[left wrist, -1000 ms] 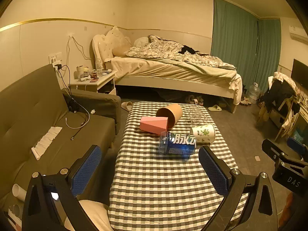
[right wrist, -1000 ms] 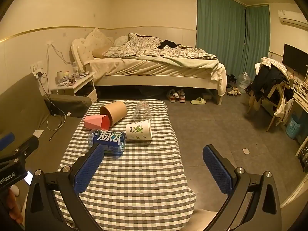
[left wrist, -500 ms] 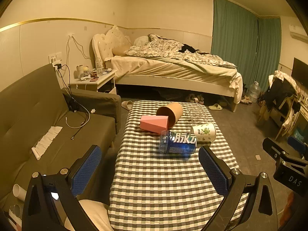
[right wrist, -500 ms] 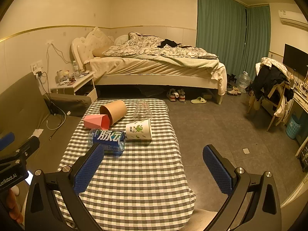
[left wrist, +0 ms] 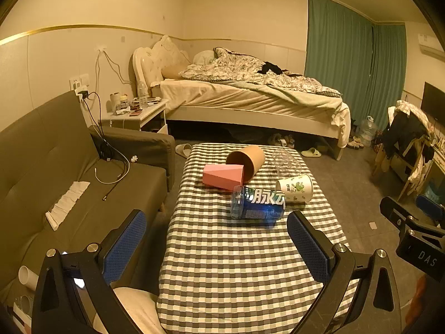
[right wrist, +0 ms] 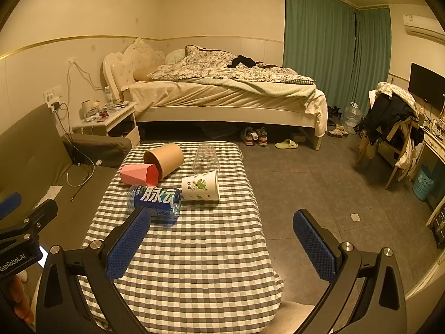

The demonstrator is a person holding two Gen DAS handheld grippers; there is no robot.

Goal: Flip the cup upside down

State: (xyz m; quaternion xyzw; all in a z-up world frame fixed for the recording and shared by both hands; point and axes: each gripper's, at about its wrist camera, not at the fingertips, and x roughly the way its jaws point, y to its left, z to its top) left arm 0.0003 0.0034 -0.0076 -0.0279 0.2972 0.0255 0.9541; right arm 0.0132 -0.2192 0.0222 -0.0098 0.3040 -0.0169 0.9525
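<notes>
Several cups lie on their sides on a checked table: a white paper cup with green print, a brown paper cup, a pink faceted cup and a clear plastic cup. A blue-labelled bottle lies in front of them. My left gripper and right gripper both hover open over the near end of the table, holding nothing, well short of the cups.
A grey sofa runs along the table's left side, with a cable and tissue on it. A bed stands behind the table, shoes beneath it. Bare floor lies right of the table; a chair with clothes is at far right.
None of the cups or the bottle has moved. Both grippers stay open and almost still, with only a slight drift of the views.
</notes>
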